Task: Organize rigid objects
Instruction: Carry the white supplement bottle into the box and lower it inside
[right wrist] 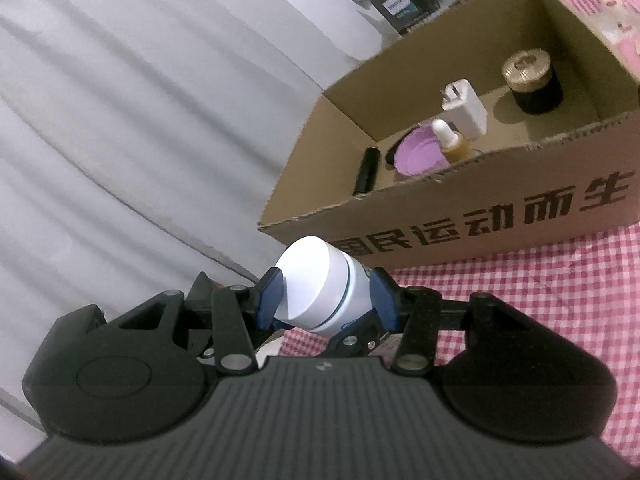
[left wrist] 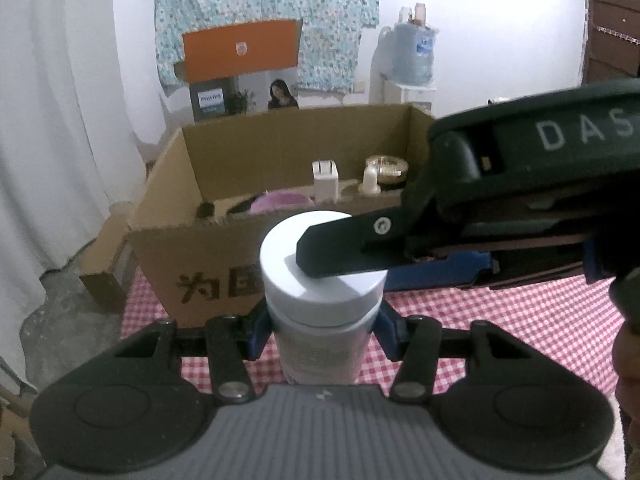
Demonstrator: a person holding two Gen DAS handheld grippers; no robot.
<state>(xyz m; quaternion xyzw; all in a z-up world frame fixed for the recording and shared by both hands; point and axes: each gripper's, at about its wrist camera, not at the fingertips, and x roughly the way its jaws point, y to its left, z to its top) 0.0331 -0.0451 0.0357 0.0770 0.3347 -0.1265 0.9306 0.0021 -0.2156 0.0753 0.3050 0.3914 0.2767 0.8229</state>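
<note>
A white bottle with a white screw cap stands upright between my left gripper's blue pads, which press on its body. My right gripper reaches in from the right, one black finger lying across the cap. In the right wrist view my right gripper has its blue pads on both sides of the cap. An open cardboard box stands just behind the bottle. It holds a white charger, a dropper bottle, a dark gold-lidded jar, a purple lid and a black tube.
A red-and-white checked cloth covers the table. A white curtain hangs at the left. Behind the box are an orange carton, a water jug and a hanging patterned garment. A pink item lies beyond the box.
</note>
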